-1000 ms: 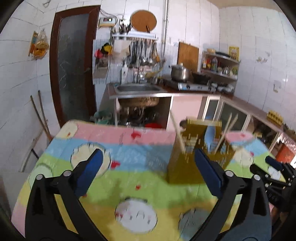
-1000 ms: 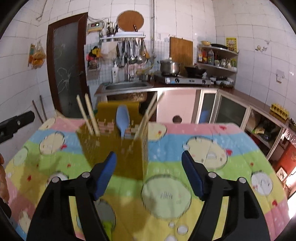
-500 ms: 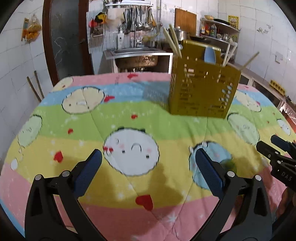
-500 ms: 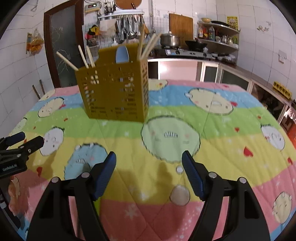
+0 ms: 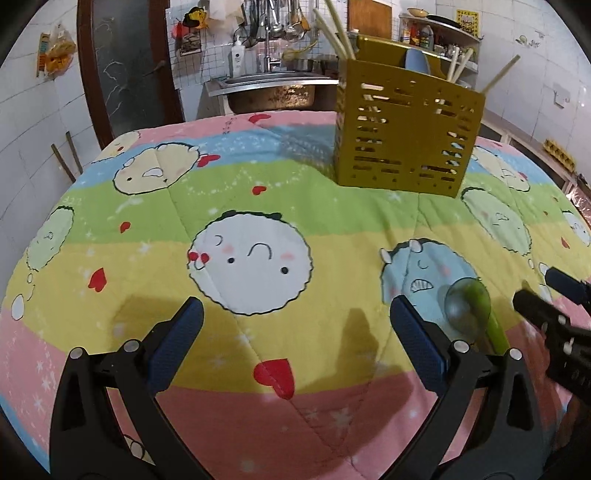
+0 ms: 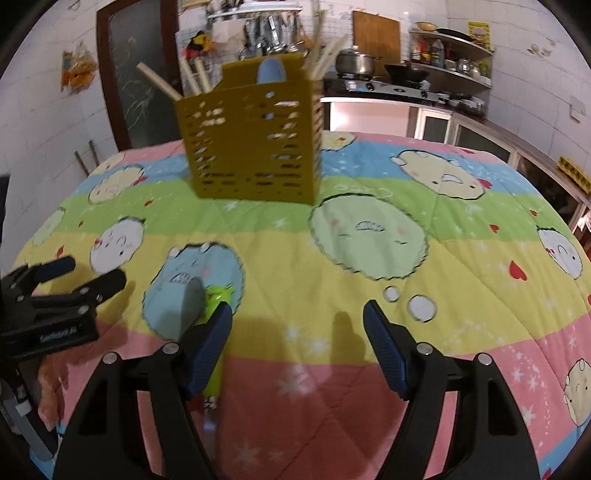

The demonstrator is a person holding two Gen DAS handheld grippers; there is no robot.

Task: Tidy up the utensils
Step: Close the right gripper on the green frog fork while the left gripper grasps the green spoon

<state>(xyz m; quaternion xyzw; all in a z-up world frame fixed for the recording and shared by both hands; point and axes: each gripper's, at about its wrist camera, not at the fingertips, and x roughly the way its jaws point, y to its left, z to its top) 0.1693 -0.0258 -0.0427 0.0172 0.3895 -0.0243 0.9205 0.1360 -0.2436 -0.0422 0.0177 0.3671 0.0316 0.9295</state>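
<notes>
**Both claws released over the quilt, green spoon lying between them**

Starting on the left: the left gripper [image 5: 295,325] hangs over the cartoon-printed quilt [image 5: 258,206], jaws spread wide, nothing between its blue pads [image 5: 177,343]. Directly ahead of this claw sits a white round face printed on the cloth, and a red heart lies just under the gap.

Moving right, and here's the piece to watch: the green spoon [image 5: 471,308] lies flat on the quilt just beside the left claw's right finger, bowl towards the far side, handle running back towards the camera. In the right wrist view that same spoon [image 6: 192,306] sits just outside the right claw's left finger, with the handle passing behind that finger. Neither claw touches it, as far as the views show.

Further ahead, beyond both claws, the mustard-yellow utensil caddy [image 5: 402,136] stands upright on the quilt, with chopsticks [image 5: 334,27] and a blue spoon [image 6: 271,72] poking out of the top.

Over to the right: the right gripper [image 6: 297,339] is also spread wide and empty, poised above a bare yellow-and-pink stretch of cloth. The two claws sit near each other, each visible at the edge of the other's view.
</notes>
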